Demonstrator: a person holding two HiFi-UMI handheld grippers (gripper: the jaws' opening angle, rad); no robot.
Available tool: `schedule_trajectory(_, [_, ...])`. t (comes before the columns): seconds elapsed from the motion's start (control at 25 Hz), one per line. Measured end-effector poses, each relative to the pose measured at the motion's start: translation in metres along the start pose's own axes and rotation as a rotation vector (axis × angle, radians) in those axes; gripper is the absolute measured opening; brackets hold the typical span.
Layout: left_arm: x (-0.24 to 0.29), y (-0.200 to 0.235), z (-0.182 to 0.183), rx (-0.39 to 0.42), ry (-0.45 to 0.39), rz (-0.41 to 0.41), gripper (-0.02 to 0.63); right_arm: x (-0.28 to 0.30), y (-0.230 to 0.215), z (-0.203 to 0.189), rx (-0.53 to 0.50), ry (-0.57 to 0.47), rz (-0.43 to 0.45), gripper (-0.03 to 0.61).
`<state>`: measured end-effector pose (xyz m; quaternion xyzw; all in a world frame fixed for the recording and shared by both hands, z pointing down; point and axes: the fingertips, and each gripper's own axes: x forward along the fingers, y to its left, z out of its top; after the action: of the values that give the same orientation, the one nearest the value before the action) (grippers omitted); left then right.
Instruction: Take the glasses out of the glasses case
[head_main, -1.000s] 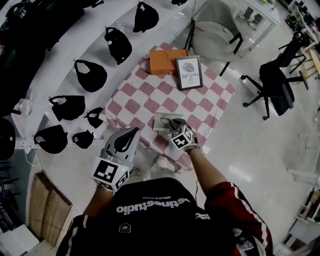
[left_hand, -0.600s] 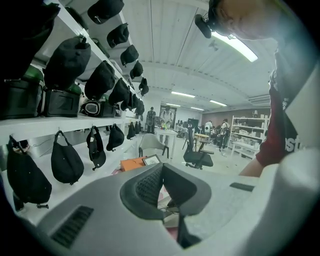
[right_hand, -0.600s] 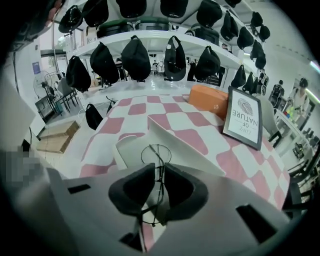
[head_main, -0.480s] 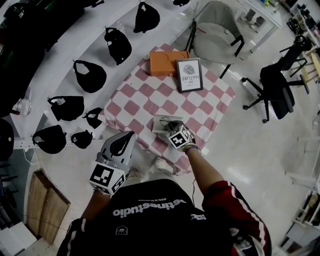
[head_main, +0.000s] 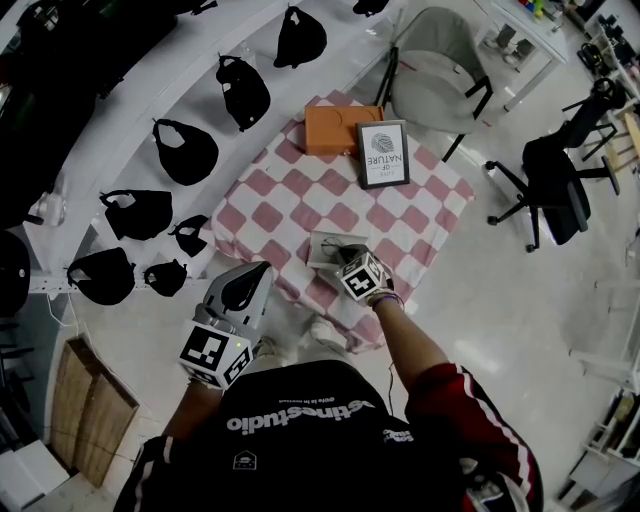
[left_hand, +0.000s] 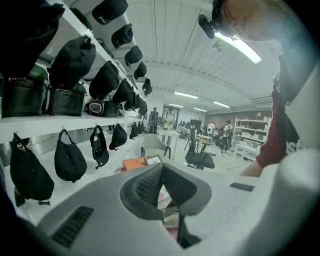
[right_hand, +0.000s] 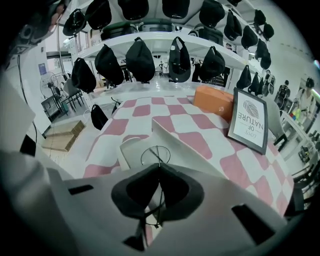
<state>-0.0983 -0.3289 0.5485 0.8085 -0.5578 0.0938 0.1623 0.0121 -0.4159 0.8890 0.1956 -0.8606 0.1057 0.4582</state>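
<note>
Glasses case, white and open, lies on the checked surface just beyond the right gripper. Its jaws pinch thin wire-rimmed glasses, one round lens showing past them. The left gripper has its jaws together, empty.

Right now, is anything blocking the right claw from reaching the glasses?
Nothing visible is. The right gripper has its jaws closed on the thin wire glasses, at the open white case on the checkered tablecloth.
</note>
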Motion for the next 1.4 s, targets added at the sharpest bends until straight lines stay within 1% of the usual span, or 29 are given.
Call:
schedule_trajectory(0.08, [0.000,-0.001,0.001,0.014,-0.005,0.002,0.005,-0.001,0.001,0.001,-0.005,-0.002,0.006,0.011])
schedule_trajectory(0.2, [-0.001,-0.003,0.001,0.044,-0.004,-0.002,0.005,-0.003,0.002,0.001,0.017,-0.015,0.016,0.011])
schedule_trajectory(0.28, [-0.001,-0.003,0.002,0.028,-0.011,-0.015,0.005,-0.007,0.003,0.002,0.026,-0.024,0.015,0.009])
schedule_trajectory(0.36, [0.001,-0.002,0.005,0.002,-0.032,-0.029,0.005,-0.010,0.006,0.005,0.010,-0.028,0.005,0.009])
schedule_trajectory(0.44, [0.003,-0.004,0.009,0.006,-0.046,-0.044,0.005,-0.014,0.007,0.009,-0.009,-0.035,-0.006,0.009])
schedule_trajectory(0.56, [0.003,-0.010,0.013,0.024,-0.049,-0.070,0.005,-0.026,0.005,0.011,-0.015,-0.039,-0.026,0.009])
schedule_trajectory(0.84, [-0.004,-0.013,0.025,0.024,-0.074,-0.110,0.005,-0.055,0.003,0.019,0.005,-0.073,-0.079,0.009])
schedule_trajectory(1.12, [-0.017,-0.014,0.038,0.019,-0.107,-0.145,0.005,-0.081,0.013,0.017,0.024,-0.084,-0.115,0.009])
schedule_trajectory(1.4, [-0.029,-0.014,0.047,0.026,-0.133,-0.178,0.005,-0.114,0.013,0.032,0.058,-0.124,-0.193,0.009])
